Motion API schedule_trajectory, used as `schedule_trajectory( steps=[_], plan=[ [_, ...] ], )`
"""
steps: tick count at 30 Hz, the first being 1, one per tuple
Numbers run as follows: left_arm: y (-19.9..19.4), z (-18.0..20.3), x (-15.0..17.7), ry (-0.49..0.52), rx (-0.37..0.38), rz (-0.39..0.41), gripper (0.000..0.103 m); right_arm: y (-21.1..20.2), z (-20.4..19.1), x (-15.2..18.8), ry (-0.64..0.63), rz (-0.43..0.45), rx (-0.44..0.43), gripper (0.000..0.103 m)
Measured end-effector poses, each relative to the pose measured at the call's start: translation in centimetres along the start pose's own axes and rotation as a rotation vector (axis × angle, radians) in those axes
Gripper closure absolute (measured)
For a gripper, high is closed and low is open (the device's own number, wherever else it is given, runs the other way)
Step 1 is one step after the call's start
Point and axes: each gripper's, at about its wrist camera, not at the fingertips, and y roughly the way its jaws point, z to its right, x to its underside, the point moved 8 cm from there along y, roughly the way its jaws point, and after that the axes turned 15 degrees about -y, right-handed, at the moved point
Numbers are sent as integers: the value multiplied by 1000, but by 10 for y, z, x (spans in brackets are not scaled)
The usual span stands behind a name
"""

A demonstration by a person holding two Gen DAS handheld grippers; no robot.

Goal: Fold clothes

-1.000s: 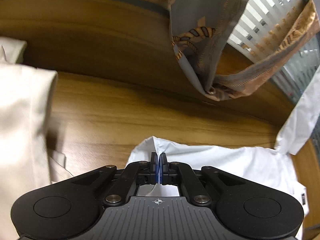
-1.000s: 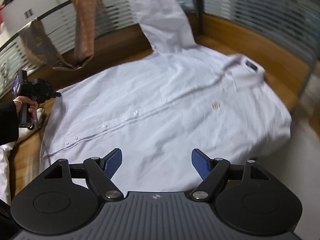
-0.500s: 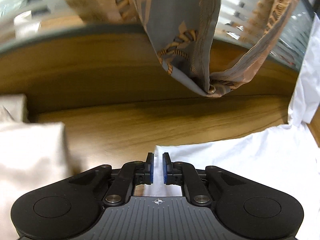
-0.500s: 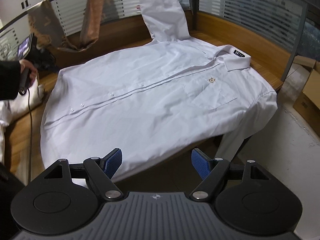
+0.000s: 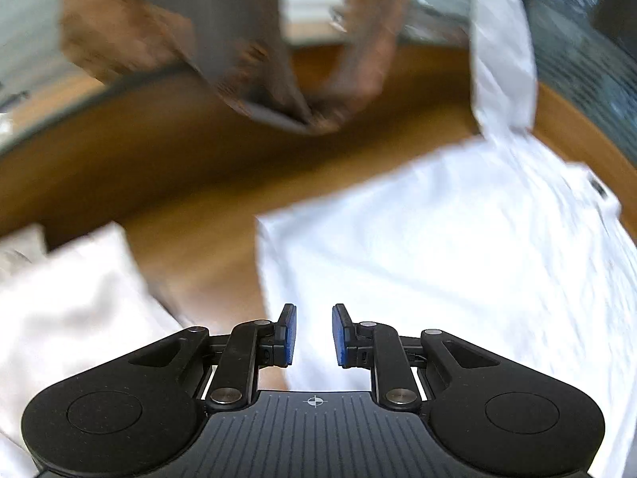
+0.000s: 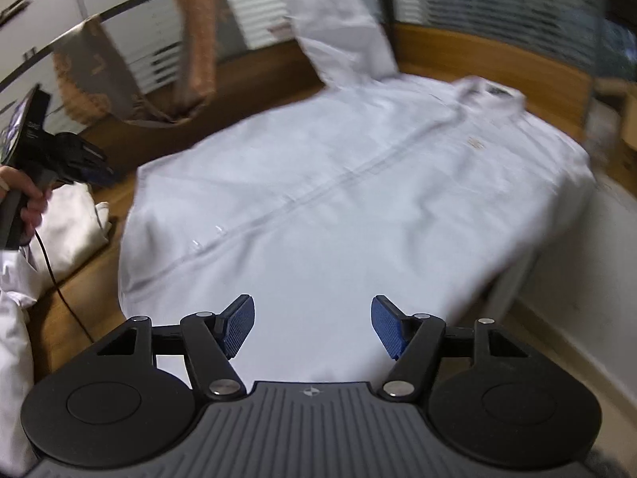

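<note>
At nine o'clock the left gripper (image 5: 314,334) is opening, nothing between its pads. The white shirt (image 6: 338,199) lies flat on the wooden table (image 6: 71,298). Right gripper (image 6: 312,326), jaws apart but closing emptily above the hem, may pinch only one layer, dragging the shirt askew.

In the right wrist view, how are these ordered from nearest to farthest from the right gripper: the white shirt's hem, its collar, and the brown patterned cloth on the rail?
1. White shirt's hem: just ahead of the right gripper, whose jaws are closing on nothing.
2. Collar: far right.
3. Brown patterned cloth: hanging at back left; the gap to the collar is not large.
</note>
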Motion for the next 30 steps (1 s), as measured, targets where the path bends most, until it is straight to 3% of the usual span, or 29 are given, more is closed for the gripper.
schedule_trajectory(
  steps=[4,9,18,23,26,30],
  plan=[
    [12,26,25,105,30,-63,81,37,2,-19,-29,15,49,31],
    [27,40,40,158,57,-108,80,63,27,-11,-14,-24,110,31],
    [43,32,39,188,96,-130,72,39,83,73,237,-135,202,31],
    [30,8,34,207,93,-119,69,10,71,120,257,-189,230,31],
    [19,-13,24,206,73,-101,68,-8,50,129,217,-186,223,31],
    [5,-32,15,218,80,-92,61,-20,4,123,37,-171,193,31]
  ],
)
